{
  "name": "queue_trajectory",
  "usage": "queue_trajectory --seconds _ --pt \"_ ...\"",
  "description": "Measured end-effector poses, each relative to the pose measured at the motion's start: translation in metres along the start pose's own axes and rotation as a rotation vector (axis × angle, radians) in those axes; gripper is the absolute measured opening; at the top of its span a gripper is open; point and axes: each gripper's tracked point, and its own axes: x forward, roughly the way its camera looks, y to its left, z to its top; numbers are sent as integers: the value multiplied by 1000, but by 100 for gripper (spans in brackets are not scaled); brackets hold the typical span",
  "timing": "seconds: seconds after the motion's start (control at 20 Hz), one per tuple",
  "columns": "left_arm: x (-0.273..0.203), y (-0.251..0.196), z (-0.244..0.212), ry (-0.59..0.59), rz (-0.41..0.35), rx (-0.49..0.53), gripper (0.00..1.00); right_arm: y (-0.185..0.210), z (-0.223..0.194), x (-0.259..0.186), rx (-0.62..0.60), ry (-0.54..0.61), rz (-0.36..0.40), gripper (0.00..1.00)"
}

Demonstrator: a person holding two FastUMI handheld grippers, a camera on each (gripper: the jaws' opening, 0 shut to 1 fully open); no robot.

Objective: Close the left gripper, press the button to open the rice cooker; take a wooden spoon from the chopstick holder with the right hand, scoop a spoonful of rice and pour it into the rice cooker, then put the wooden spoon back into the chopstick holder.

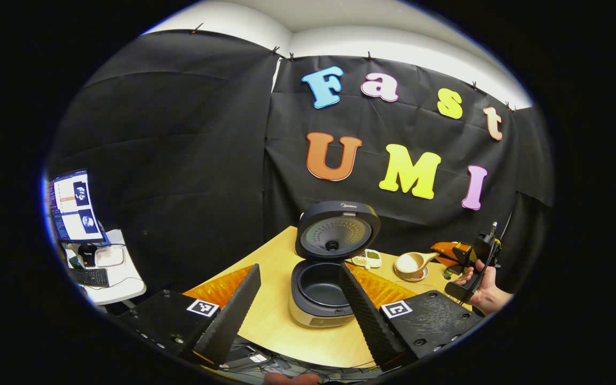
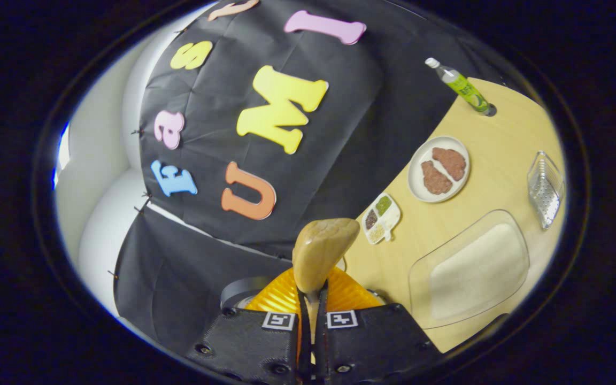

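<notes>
Rice cooker: the round dark rice cooker with a pale base (image 1: 321, 299) stands on the light wooden counter (image 1: 276, 321), its lid up and the dark inner pot showing bare; opening it looks done.
Left claw: the left claw (image 1: 300, 299) hangs wide open just short of the cooker, its fingers apart and holding nothing.
Right claw: the right claw (image 2: 312, 299) is closed tight on the handle of the pale wooden spoon (image 2: 321, 251); in the left gripper view the spoon bowl (image 1: 412, 263) carries a white heap, rice by the look of it.
Rice supply: the clear plastic tray of white rice (image 2: 471, 270) lies on the counter to the right of the spoon.
Done, as I judge: button pressed, spoon taken, scoop apparently filled.
Left to do: carry the spoon over the pot, tip it, then return it to the chopstick holder, which I cannot pick out with certainty.
</notes>
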Motion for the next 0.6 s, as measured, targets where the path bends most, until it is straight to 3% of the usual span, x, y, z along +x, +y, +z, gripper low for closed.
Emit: queue_trajectory --seconds 0.2,0.6 --pt "-7 25 4 -16 47 -20 95 25 -51 41 -116 87 -8 8" --pt "-19 59 0 -22 120 -52 95 27 -115 85 -390 170 -101 8"
